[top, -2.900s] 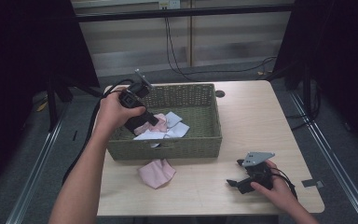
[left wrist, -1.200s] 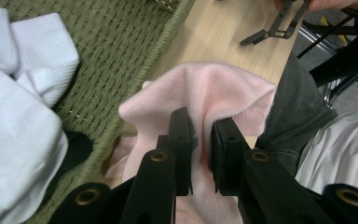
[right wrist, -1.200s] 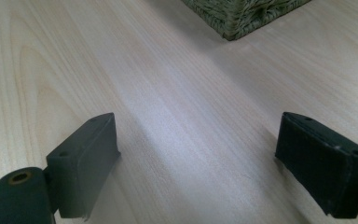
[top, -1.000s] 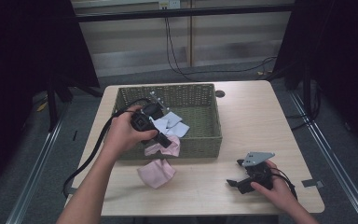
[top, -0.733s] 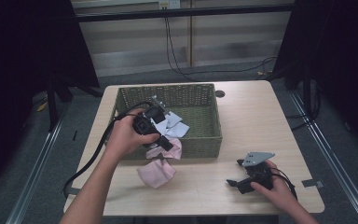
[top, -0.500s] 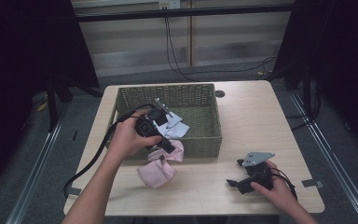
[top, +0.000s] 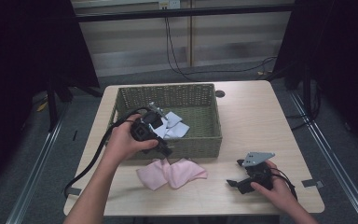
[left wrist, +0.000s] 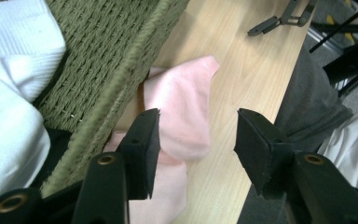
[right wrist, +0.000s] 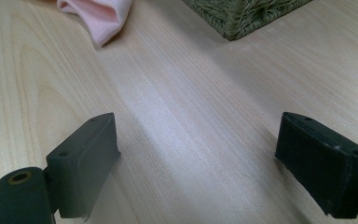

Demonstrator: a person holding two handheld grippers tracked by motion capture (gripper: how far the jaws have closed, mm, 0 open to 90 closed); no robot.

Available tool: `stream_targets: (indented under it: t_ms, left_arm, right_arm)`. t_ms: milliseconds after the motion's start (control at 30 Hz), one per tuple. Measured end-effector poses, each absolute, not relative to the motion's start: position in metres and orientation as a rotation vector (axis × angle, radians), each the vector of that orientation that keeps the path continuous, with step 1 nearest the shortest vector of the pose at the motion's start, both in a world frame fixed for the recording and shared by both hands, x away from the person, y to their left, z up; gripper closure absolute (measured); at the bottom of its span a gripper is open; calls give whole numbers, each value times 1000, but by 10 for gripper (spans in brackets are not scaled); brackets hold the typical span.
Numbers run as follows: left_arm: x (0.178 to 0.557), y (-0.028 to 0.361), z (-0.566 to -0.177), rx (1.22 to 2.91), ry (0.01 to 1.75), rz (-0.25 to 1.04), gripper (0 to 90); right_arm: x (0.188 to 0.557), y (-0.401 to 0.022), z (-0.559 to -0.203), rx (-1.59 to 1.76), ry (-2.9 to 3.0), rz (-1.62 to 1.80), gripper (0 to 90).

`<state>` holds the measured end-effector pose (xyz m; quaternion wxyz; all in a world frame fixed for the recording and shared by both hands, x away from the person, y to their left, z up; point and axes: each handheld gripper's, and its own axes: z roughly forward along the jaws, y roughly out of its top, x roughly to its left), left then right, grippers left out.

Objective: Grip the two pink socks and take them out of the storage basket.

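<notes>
High view, left gripper [top: 161, 142]: held over the front wall of the basket [top: 214, 109], at about 9 o'clock from the table's middle; its jaws have just been opening, and they stand apart with nothing between them.
High view, pink cloths [top: 170, 171]: two now lie bunched together on the table [top: 256, 112], just in front of the basket, at 5 o'clock from the left gripper. A second ago one of them still hung from that gripper over the basket's front wall; now it is down beside the first.
High view, white cloths [top: 173, 125]: left inside the basket, at its near-left part.
High view, right gripper [top: 237, 183]: resting on the table at 4 o'clock from the basket, as in the earlier pictures.
Left gripper view, jaws: parted and empty; the pink cloths [left wrist: 184, 112] lie on the wood below them, just outside the basket's woven rim [left wrist: 121, 79].
Right gripper view, jaws: wide apart over bare table, a corner of pink cloth [right wrist: 100, 16] at 11 o'clock and the basket's corner [right wrist: 242, 14] at 1 o'clock.
Meaning: the second pink cloth looks delivered; I judge the next step is another reach into the basket.
</notes>
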<state>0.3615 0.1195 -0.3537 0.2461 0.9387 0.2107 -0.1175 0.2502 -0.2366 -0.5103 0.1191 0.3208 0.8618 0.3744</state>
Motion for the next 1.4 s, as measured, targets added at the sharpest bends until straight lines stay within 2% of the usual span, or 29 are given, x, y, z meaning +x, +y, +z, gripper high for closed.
stream_targets:
  t_ms: [767, 1400]
  left_arm:
    - [351, 151, -371, 2549, 593, -205, 282]
    - [337, 172, -398, 2556, 595, -175, 254]
  right_arm:
    - [250, -237, -510, 938, 2519, 1095, 121]
    - [250, -237, -510, 939, 2519, 1095, 121]
